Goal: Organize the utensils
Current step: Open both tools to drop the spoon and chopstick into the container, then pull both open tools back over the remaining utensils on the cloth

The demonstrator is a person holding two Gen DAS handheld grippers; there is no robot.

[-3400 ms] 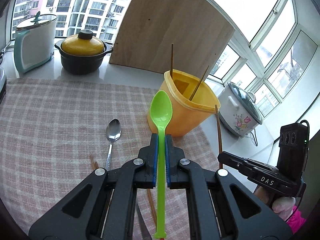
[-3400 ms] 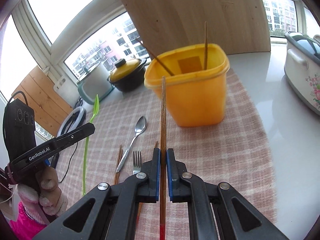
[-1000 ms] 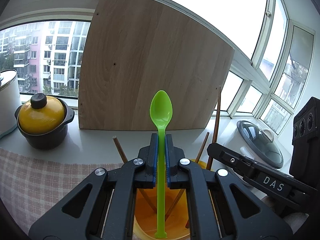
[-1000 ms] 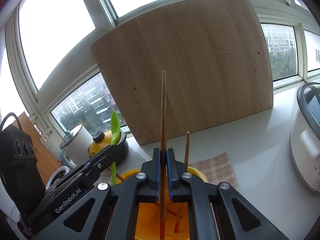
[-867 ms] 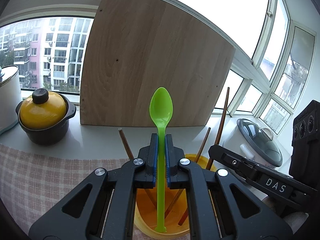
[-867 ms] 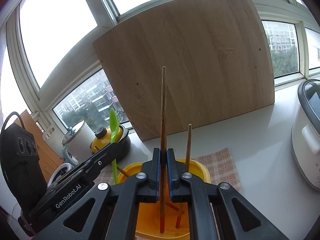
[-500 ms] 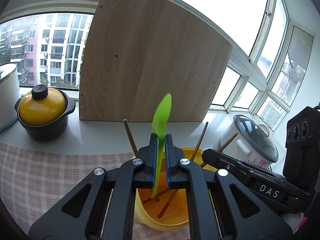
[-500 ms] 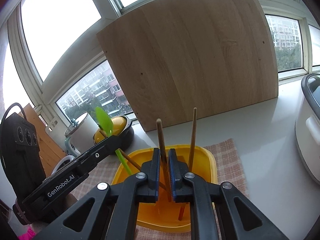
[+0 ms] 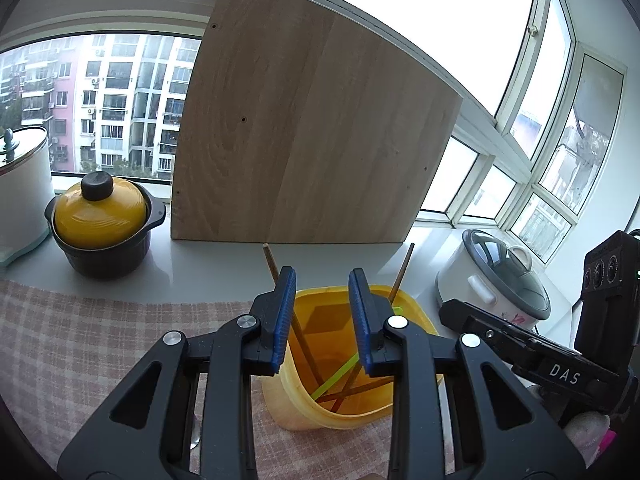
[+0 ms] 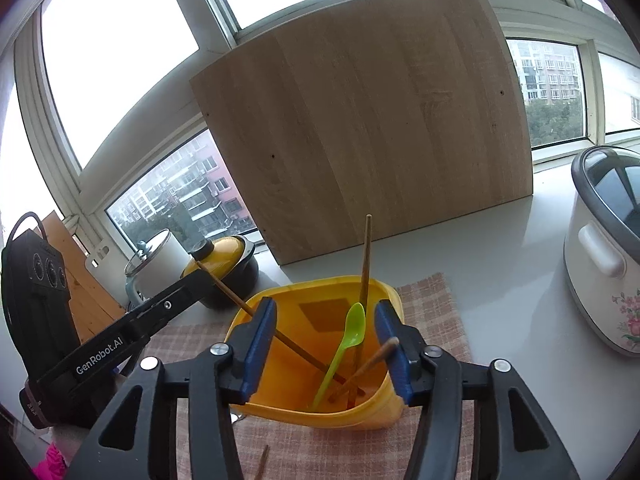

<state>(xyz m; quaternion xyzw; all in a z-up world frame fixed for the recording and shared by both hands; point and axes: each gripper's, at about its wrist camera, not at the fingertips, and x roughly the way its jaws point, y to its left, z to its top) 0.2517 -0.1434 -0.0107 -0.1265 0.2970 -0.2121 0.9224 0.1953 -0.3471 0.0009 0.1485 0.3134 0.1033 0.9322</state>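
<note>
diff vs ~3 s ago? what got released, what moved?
Both grippers moved from the mat up over the yellow bin and opened: the left gripper let go the green spoon, the right gripper a chopstick. Both now lean inside. Wooden board, yellow pot and rice cooker unchanged.

Left tongs point(image 9: 322, 316) and right tongs point(image 10: 326, 346) both spread wide, empty.

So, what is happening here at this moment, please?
A person holds two grippers above the yellow container. The left gripper and the right gripper are both open and hold nothing. The green spoon and wooden chopsticks stand inside the container, on the checked cloth.
</note>
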